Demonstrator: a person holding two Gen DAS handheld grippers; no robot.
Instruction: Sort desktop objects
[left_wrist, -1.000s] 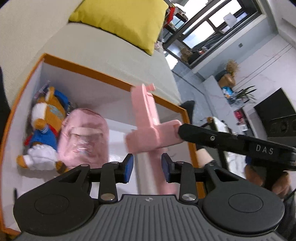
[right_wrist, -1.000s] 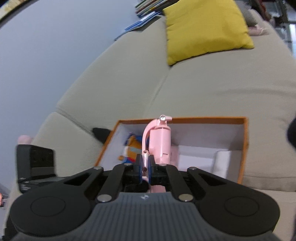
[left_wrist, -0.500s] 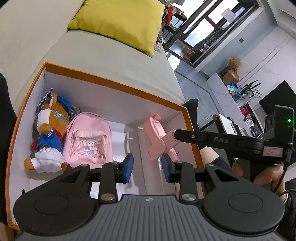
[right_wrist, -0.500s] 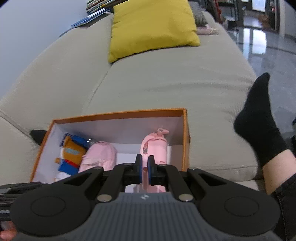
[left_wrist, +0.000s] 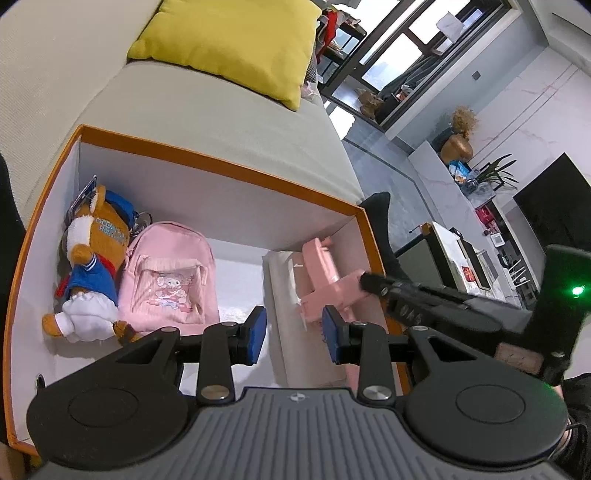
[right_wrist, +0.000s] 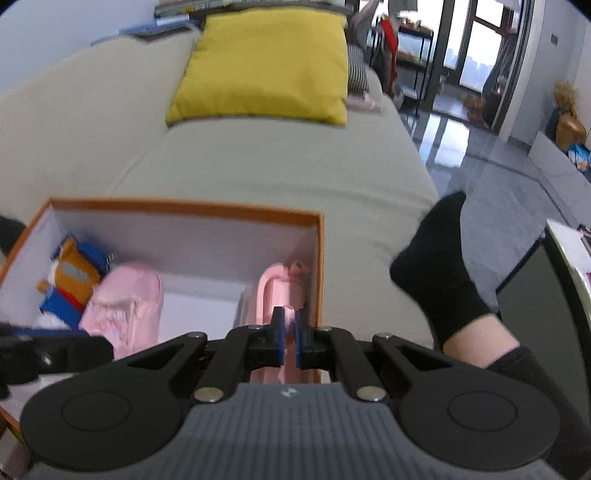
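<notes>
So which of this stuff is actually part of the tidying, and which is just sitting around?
Part of the job:
- orange-rimmed cardboard box
- pink plastic toy, pinched in the right gripper fingers
- brown plush bear in blue
- small pink backpack
- left gripper, open and empty

Just lying about:
- yellow cushion
- beige sofa
- black-socked foot

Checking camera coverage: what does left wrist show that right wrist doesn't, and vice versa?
Left wrist only: the right gripper from the side, shut on the pink toy low at the box's right end; the print on the pink backpack; the dark screen across the room.

Right wrist only: the person's black-socked foot on the sofa beside the box, and a striped cushion behind the yellow one.

Both: orange box, plush bear, backpack, pink toy, yellow cushion, beige sofa, gold vase.
</notes>
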